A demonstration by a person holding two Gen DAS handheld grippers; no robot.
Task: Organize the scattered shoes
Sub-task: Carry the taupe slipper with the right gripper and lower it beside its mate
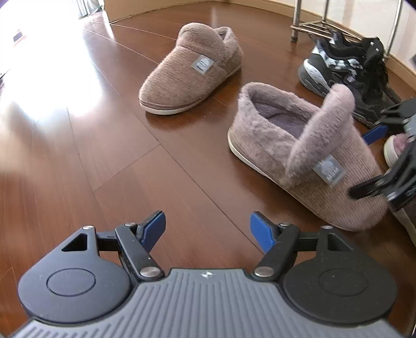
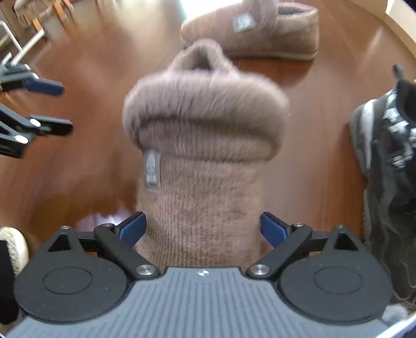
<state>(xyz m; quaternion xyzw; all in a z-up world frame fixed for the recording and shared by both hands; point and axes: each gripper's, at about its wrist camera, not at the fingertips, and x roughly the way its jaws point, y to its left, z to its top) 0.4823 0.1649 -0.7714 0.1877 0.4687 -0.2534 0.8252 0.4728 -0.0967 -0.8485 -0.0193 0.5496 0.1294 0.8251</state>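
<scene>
Two mauve fuzzy slippers with grey tags sit on the wooden floor. The far slipper (image 1: 189, 70) (image 2: 260, 28) lies alone. The near slipper (image 1: 286, 145) (image 2: 205, 130) has its knit toe between the blue pads of my right gripper (image 2: 205, 228) (image 1: 357, 166); the jaws stand wide around the toe, with the left pad at its side and a thin gap at the right pad. My left gripper (image 1: 208, 228) (image 2: 59, 108) is open over bare floor to the left of that slipper, with nothing between its fingers.
Black and grey sneakers (image 1: 345, 67) (image 2: 390, 156) lie beside the near slipper, by the legs of a metal rack (image 1: 312, 23) along the wall. A pale shoe toe (image 1: 395, 148) shows at the right edge. A white frame (image 2: 23, 44) stands further off.
</scene>
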